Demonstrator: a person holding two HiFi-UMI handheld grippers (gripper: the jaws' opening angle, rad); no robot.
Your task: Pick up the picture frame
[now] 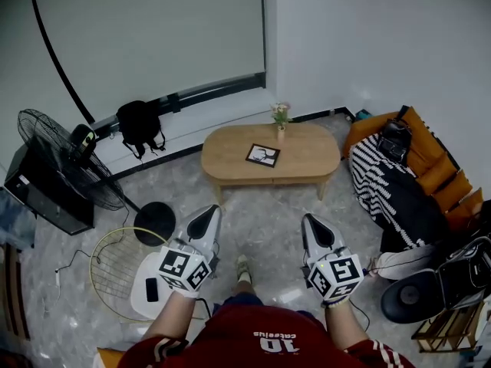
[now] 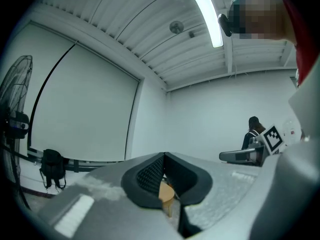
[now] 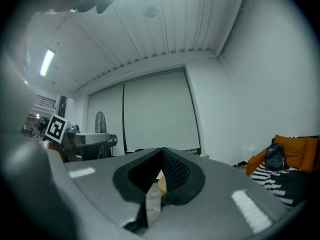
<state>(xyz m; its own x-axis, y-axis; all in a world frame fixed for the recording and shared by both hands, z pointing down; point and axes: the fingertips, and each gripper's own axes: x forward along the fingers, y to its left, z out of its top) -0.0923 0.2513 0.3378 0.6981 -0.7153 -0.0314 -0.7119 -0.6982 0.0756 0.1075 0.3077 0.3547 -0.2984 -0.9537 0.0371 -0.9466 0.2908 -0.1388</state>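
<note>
The picture frame [image 1: 263, 156], dark-edged with a black-and-white picture, lies flat on the oval wooden coffee table [image 1: 307, 159] across the room. Both grippers are held level well short of the table, pointing towards it. My left gripper [image 1: 205, 214] is shut with nothing in it, its jaws meeting at the tip in the left gripper view [image 2: 163, 156]. My right gripper [image 1: 315, 222] is shut and empty too, its jaws together in the right gripper view [image 3: 161, 151]. A sliver of the wooden table [image 2: 167, 191] shows below the left jaws.
A small vase of flowers [image 1: 281, 117] stands on the table behind the frame. A floor fan [image 1: 61, 156] and a black backpack [image 1: 140, 125] are at the left. A white side table [image 1: 142, 286] with a phone is near my left arm. A sofa with orange cushions [image 1: 430, 159] is at the right.
</note>
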